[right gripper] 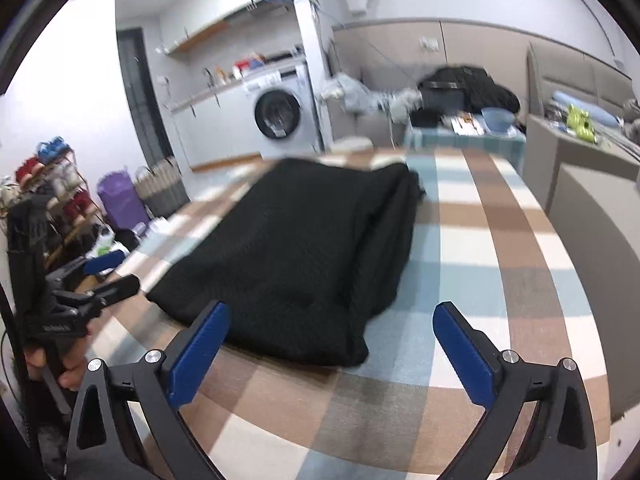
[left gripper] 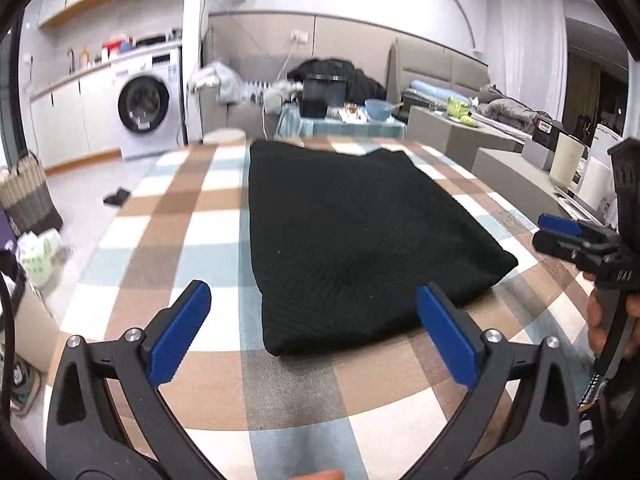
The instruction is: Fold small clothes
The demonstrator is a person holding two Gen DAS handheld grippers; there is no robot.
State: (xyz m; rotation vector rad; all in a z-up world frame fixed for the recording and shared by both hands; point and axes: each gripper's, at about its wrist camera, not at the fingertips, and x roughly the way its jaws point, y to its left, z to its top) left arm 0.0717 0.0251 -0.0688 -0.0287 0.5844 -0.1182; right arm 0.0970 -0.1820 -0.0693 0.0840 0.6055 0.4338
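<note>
- On the checked tabletop (left gripper: 188, 208) lies the black garment (left gripper: 352, 232), folded into a long rectangle whose long axis runs away from both claws.
- Left claw (left gripper: 312, 332): spread wide, holding nothing, poised just short of the garment's near edge.
- Right claw (right gripper: 332, 348): likewise spread and empty, facing the near right corner.
- Both hands look about equally near, so the next fold probably starts from this near edge.
</note>
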